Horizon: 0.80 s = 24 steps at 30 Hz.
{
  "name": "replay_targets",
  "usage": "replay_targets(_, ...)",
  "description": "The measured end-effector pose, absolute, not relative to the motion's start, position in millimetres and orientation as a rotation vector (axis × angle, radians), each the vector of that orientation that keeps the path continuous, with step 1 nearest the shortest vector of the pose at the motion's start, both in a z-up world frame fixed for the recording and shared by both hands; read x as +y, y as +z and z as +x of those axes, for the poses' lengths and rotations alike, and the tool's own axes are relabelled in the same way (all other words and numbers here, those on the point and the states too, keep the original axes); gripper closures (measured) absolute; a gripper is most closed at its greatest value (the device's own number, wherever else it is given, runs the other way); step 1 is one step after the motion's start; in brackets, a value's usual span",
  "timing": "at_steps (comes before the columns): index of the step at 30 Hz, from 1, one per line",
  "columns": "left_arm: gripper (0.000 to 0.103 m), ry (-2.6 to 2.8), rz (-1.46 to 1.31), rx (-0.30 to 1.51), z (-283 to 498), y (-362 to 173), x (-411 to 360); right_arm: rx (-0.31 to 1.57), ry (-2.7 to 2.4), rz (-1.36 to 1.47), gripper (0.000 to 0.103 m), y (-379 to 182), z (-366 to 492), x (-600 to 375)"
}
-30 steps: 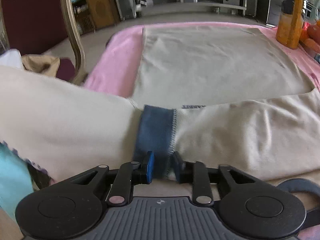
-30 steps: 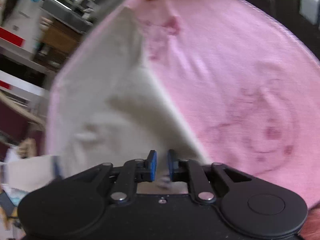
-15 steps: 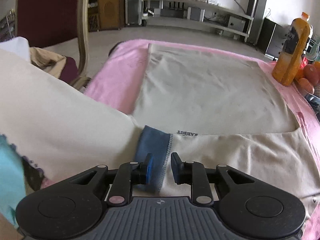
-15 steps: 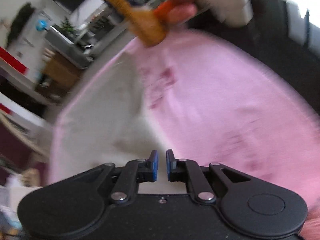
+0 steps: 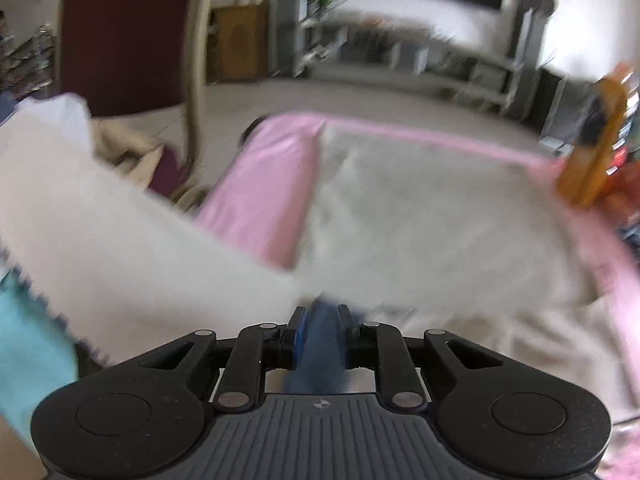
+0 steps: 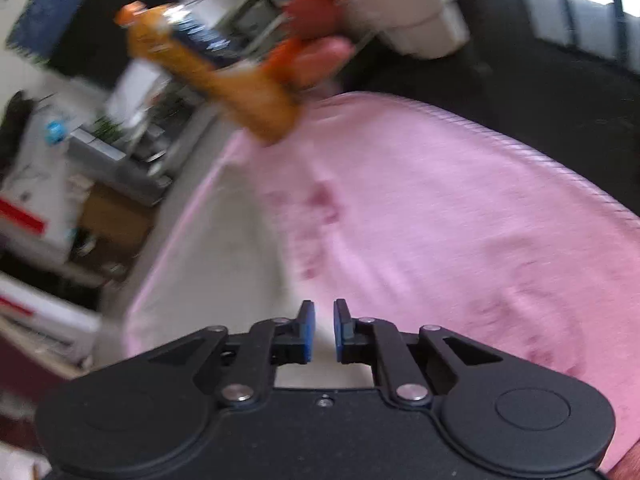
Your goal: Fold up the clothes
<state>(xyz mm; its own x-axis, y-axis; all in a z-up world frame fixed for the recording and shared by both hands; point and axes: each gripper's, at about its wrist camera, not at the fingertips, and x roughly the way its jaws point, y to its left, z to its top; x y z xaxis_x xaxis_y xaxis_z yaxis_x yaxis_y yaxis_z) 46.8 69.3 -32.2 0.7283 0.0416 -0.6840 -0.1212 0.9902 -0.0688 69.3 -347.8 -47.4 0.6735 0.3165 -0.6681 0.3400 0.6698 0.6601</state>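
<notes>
A beige garment (image 5: 420, 208) lies spread on a pink cloth (image 5: 264, 184). Its blue collar band (image 5: 320, 344) sits between the fingers of my left gripper (image 5: 321, 320), which is shut on it. A raised beige fold (image 5: 120, 240) hangs to the left. The view is blurred by motion. In the right wrist view my right gripper (image 6: 323, 330) has a narrow gap between its pads with nothing in it, above the pink cloth (image 6: 440, 240); the beige garment (image 6: 224, 248) lies to its left.
An orange bottle (image 5: 592, 152) stands at the far right edge of the cloth, with fruit beside it; the bottle also shows in the right wrist view (image 6: 224, 80). A chair with a dark red back (image 5: 128, 40) stands left. A teal cloth (image 5: 28, 340) lies at the near left.
My left gripper has lifted and pulled the blue collar band deeper between its fingers. My right gripper has let go of the beige fabric and risen, tilting up toward the bottle.
</notes>
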Motion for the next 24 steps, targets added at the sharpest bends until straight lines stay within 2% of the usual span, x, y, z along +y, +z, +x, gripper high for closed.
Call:
replay_targets(3,0.084,0.023,-0.088,0.797,62.3,-32.8,57.1,0.921,0.082,0.781,0.078,-35.9,93.4,-322.3)
replay_targets(5,0.084,0.010,-0.066,0.844,73.1,-46.5,49.3,0.945,0.129,0.752,0.078,-37.9,106.0,-309.3)
replay_targets(7,0.084,0.026,-0.053,0.888,81.0,-65.2,46.6,0.960,0.141,0.858,0.079,-61.5,108.0,-310.3)
replay_targets(9,0.085,0.056,-0.048,0.909,83.9,-78.2,48.5,0.974,0.152,0.971,0.086,-85.9,109.4,-312.0)
replay_targets(12,0.081,0.098,-0.037,0.919,85.5,-91.4,50.8,1.006,0.171,1.061,0.089,-117.8,114.9,-311.4)
replay_targets(14,0.081,0.108,-0.028,0.911,83.5,-92.2,50.0,0.995,0.158,0.968,0.103,-120.8,121.2,-312.5)
replay_targets(17,0.081,0.111,-0.028,0.905,81.2,-91.2,49.9,0.887,0.005,0.952,0.103,-116.2,115.9,-336.6)
replay_targets(18,0.081,0.109,-0.026,0.903,80.6,-90.3,49.9,0.860,-0.065,0.953,0.097,-113.3,111.4,-344.8)
replay_targets(19,0.081,0.108,-0.023,0.900,80.7,-89.5,50.1,0.833,-0.135,0.953,0.100,-110.3,107.0,-353.0)
replay_targets(20,0.082,0.108,-0.017,0.894,79.7,-88.4,49.6,0.818,-0.152,0.940,0.096,-105.7,102.0,-354.6)
replay_targets(24,0.083,0.098,0.011,0.867,70.9,-82.8,45.1,0.820,-0.044,0.935,0.094,-95.8,85.0,-342.9)
